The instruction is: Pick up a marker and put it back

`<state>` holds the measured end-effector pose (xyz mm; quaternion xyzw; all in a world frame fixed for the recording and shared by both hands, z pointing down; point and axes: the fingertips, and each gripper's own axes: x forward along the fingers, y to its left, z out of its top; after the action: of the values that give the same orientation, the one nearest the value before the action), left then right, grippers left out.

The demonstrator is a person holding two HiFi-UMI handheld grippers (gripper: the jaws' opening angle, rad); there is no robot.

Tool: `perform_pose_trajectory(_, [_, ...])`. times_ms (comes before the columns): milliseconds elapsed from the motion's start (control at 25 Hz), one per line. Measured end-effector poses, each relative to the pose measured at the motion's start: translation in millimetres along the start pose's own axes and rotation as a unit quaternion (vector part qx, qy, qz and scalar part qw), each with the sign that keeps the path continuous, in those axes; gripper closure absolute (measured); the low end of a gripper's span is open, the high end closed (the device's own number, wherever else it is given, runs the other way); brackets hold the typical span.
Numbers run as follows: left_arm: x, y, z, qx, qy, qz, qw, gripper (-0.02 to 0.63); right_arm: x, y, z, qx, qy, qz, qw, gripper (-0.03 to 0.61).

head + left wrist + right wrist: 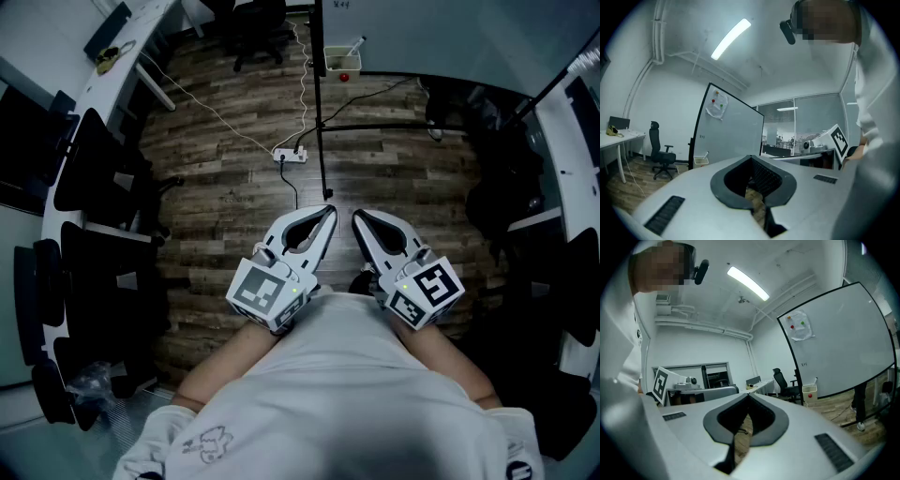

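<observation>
A marker [356, 44] stands tilted in a small white tray [342, 62] hung on the whiteboard [450, 37] stand, far ahead of me. That tray [701, 161] shows small in the left gripper view, and the tray [809, 393] with a red dot appears in the right gripper view. My left gripper [329, 212] and right gripper [357, 215] are held close to my body, side by side, both shut and holding nothing. The left gripper's tips [751, 156] meet, as do the right gripper's tips [748, 394].
A power strip [290, 156] with cables lies on the wooden floor between me and the whiteboard stand's black legs [323, 141]. Black office chairs [94, 178] line the left by a white desk [112, 56]. Another desk [577, 141] runs along the right.
</observation>
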<state>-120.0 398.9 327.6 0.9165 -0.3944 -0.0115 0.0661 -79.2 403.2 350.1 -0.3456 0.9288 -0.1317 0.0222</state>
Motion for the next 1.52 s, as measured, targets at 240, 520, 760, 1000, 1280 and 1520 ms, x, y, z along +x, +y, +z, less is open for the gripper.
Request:
perform_pose_trajectory(240, [6,6,-2,-0.008,0.002,0.005,1.0,0.609,4,-5,1,-0.002,0.004,0.004,1.0,0.566])
perform_pose_trajectory(520, [35,11,-4,-0.014,0.004,0.008,0.9999,0.609,7,-26,11,0.027,-0.016,0.033,0.999,0.566])
perform_pose_trajectory(760, [82,18,-2,-0.012,0.001,0.012,0.9999,0.609,8,-74,22,0.027,-0.015,0.033,0.999,0.566])
perform_pose_trajectory(1000, [140,27,7,-0.009,-0.01,0.019,0.9997,0.609,16,-129,49,0.021,-0.022,0.047,0.998,0.566])
perform_pose_trajectory(1280, [204,31,6,-0.02,-0.007,0.036,0.9991,0.609,10,-188,67,0.021,-0.01,0.064,0.998,0.566])
perform_pose_trajectory(1520, [235,22,2,-0.018,-0.005,0.039,0.9991,0.609,2,-217,71,0.026,-0.007,0.075,0.997,0.566])
